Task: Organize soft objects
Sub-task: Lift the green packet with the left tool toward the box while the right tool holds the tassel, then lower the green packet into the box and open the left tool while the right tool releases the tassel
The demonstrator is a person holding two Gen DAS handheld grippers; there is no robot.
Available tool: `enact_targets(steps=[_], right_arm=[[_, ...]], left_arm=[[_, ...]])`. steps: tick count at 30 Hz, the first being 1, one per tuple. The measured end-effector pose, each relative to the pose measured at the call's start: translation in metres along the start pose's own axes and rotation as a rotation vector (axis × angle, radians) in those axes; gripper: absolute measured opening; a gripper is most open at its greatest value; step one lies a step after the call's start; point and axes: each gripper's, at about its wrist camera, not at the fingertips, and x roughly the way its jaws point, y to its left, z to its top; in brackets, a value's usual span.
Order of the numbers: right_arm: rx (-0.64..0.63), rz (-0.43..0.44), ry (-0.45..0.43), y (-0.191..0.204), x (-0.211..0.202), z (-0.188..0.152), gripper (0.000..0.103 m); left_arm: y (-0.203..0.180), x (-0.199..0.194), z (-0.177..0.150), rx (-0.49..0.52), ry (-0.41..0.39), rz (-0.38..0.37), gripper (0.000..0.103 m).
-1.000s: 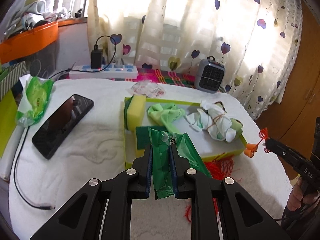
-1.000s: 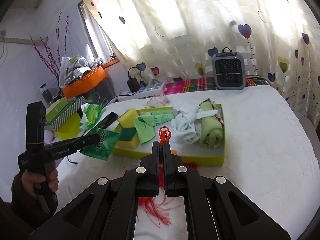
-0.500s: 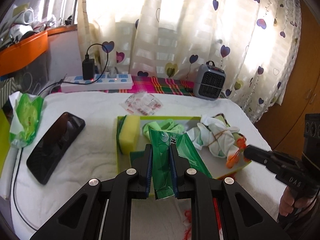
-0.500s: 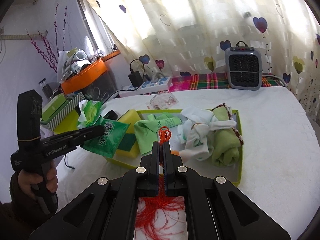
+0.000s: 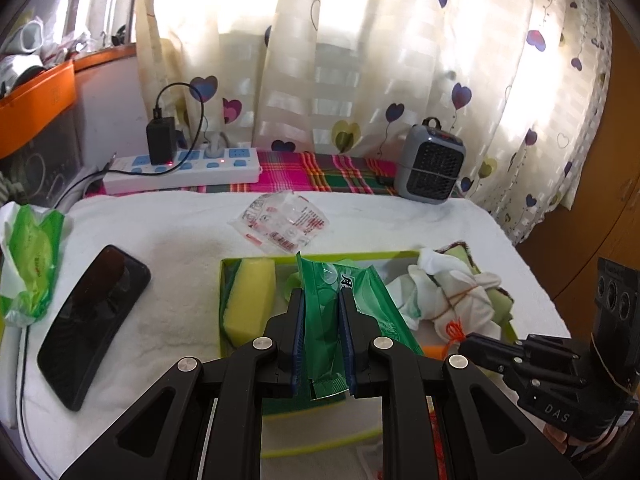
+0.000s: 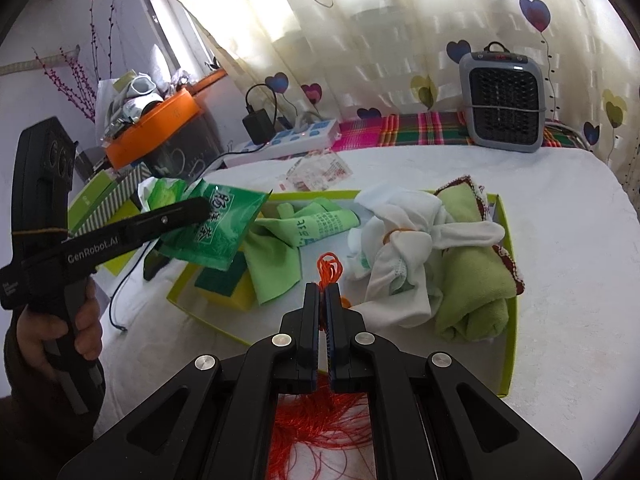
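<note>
I see a glossy green plastic packet (image 5: 320, 320) and a matt, porous yellow sponge (image 5: 250, 300). The white table cover (image 6: 560, 220) looks like fuzzy cloth; the phone (image 5: 92, 324) shines glassy black.

Each view looks forward along its own black fingers, close above the shallow lime-green cardboard tray (image 5: 320, 257) (image 6: 505, 264). The left wrist view faces it from the near left; the right wrist view from the near right. Both share the tray, the grey box-shaped fan heater (image 5: 434, 169) (image 6: 502, 104) beyond the fingertips, and the heart-print curtain (image 5: 360, 60) (image 6: 360, 40).
</note>
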Motion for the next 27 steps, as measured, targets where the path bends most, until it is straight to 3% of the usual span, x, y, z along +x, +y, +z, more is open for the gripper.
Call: enact_targets(steps=[17, 27], right_arm=[[-0.044, -0.078, 0.029, -0.001, 0.015, -0.003, 0.003], [-0.062, -0.092, 0.039, 0.0, 0.018, -0.004, 0.003]], left_arm=[[-0.001, 0.045, 0.003, 0.038, 0.058, 0.095, 0.016], [0.002, 0.053, 0.002, 0.014, 0.082, 0.096, 0.017]])
